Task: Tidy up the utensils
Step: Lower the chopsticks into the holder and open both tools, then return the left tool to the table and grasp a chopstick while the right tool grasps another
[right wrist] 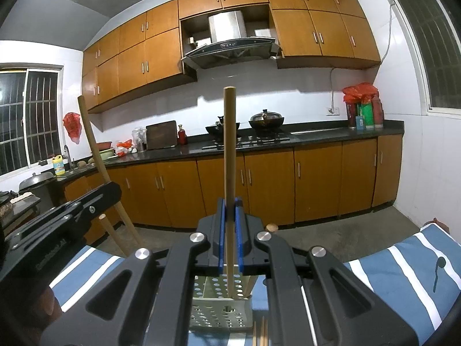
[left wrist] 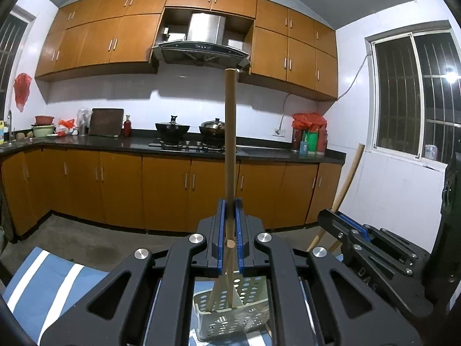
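1. A home kitchen at night.
2. Orange wood cabinets (left wrist: pixel 184 187) run under a dark counter (left wrist: pixel 138 144), with wall cabinets (left wrist: pixel 115 37) above.
3. A range hood (left wrist: pixel 201 49) hangs over a gas hob (left wrist: pixel 187 145) bearing a wok (left wrist: pixel 172 129) and a lidded pot (left wrist: pixel 213 127).
4. A faucet (right wrist: pixel 68 155), bowls (left wrist: pixel 44 127), a cutting board (left wrist: pixel 106 121) and bottles (left wrist: pixel 309 141) sit along the counter.
5. White tiled walls (left wrist: pixel 184 92); barred windows (left wrist: pixel 403 92) show dark outside.

basket (left wrist: pixel 230 314) on striped cloth (left wrist: pixel 43 282) | chopstick (left wrist: pixel 230 144) upright in left gripper (left wrist: pixel 230 201), above basket
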Demonstrator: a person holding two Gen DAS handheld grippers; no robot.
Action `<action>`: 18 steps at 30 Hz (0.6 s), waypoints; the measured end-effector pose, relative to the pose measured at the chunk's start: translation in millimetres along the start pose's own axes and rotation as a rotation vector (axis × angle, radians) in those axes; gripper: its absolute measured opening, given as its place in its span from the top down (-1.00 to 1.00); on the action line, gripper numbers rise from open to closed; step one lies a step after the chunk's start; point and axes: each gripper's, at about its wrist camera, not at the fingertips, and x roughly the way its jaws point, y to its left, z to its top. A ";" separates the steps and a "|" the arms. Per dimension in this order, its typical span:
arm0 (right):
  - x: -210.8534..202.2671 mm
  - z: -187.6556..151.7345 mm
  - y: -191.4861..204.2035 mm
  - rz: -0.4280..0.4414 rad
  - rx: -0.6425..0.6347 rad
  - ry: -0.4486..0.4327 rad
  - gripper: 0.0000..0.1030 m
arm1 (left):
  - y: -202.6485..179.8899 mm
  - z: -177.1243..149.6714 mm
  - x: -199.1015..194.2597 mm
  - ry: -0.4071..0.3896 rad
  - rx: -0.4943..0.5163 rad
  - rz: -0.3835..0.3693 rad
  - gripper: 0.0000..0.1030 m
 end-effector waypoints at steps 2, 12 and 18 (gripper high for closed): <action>0.4 -0.5 -1.2 0.006 0.006 0.005 0.84 | -1.3 0.4 0.0 0.001 0.010 0.007 0.86; -3.7 2.0 0.0 0.017 0.000 0.005 0.81 | -6.9 -0.2 -0.6 0.002 0.004 0.023 0.44; -16.0 3.9 -2.3 0.021 0.008 -0.009 0.66 | -0.7 6.5 -10.6 -0.015 -0.019 0.026 0.43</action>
